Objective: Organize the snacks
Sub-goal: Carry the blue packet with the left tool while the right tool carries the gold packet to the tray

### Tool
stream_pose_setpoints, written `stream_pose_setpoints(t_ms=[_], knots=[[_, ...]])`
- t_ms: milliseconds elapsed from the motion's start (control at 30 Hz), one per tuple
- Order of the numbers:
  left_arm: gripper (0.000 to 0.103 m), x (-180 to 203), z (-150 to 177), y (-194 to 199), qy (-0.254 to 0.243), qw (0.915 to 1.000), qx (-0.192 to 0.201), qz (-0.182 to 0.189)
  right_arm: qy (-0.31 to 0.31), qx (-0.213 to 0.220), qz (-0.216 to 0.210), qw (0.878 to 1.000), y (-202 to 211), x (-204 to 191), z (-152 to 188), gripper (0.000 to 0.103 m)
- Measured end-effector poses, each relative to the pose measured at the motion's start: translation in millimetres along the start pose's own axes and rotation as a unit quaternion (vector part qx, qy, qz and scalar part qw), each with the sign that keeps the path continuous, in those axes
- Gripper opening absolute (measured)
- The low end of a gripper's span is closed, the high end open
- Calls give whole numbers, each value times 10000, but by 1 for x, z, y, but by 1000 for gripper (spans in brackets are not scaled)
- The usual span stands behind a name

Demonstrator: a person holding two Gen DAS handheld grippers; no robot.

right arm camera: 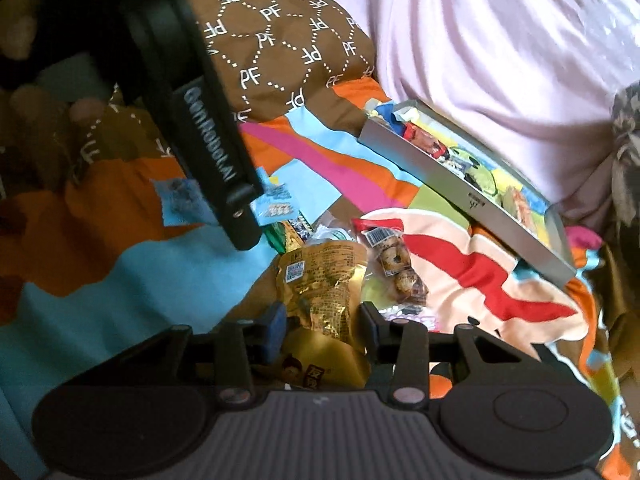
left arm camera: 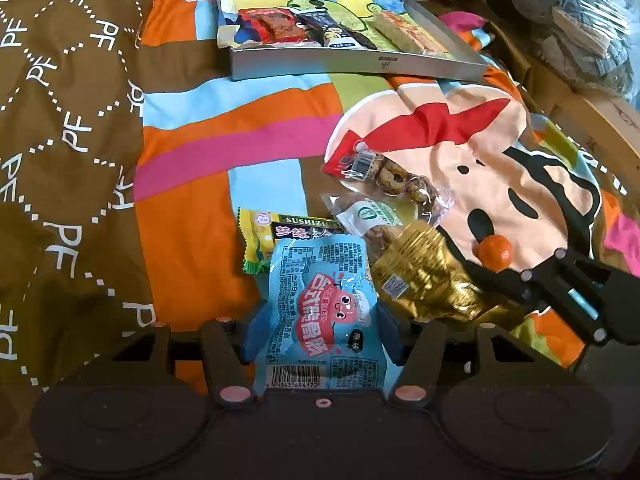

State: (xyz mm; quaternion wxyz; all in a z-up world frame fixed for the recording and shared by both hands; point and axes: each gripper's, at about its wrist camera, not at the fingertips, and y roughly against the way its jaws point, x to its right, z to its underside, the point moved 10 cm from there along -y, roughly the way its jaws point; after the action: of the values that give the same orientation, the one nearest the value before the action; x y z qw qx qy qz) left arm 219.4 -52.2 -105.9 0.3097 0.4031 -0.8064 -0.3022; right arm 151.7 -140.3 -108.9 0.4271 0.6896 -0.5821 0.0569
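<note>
The blue snack packet (left arm camera: 324,312) is gripped between the jaws of the left gripper (left arm camera: 322,332), its long axis running away from the camera, barcode end nearest. The gold snack packet (right arm camera: 324,280) is clamped crumpled between the jaws of the right gripper (right arm camera: 322,326), above the bed's patterned cover (right arm camera: 120,276).

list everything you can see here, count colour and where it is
blue snack packet: 1, light blue with red print, between the left tongs, pads on its sides
gold snack packet: 1, gold foil, between the right tongs
yellow-green packet: 1, partly under the blue one
clear cookie packets: 2, clear, one with a red end, beyond the gold packet
orange ball: 1, beside the right tongs
grey tray: 1, far end, about three snacks inside
cartoon sheet: 1, multicoloured, under everything
brown quilt: 1, brown with white letters, left
pink cloth: 1, behind the tray
hand: fingertips on the left tool
</note>
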Motion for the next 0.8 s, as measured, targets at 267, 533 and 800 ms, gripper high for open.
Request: stream_pose_setpoints(t_ms=[267,533,800], knots=[[59,0,-7,5,53,9997,235,61,131,135,-7,9998,2,-6,0,39],[59,-3,-19,8,341,9979,529,168,238,273,198,9991,3,1,-6,34],[60,-1,-18,8,341,9978,538,194,199,214,53,9996,1,-5,-1,32]])
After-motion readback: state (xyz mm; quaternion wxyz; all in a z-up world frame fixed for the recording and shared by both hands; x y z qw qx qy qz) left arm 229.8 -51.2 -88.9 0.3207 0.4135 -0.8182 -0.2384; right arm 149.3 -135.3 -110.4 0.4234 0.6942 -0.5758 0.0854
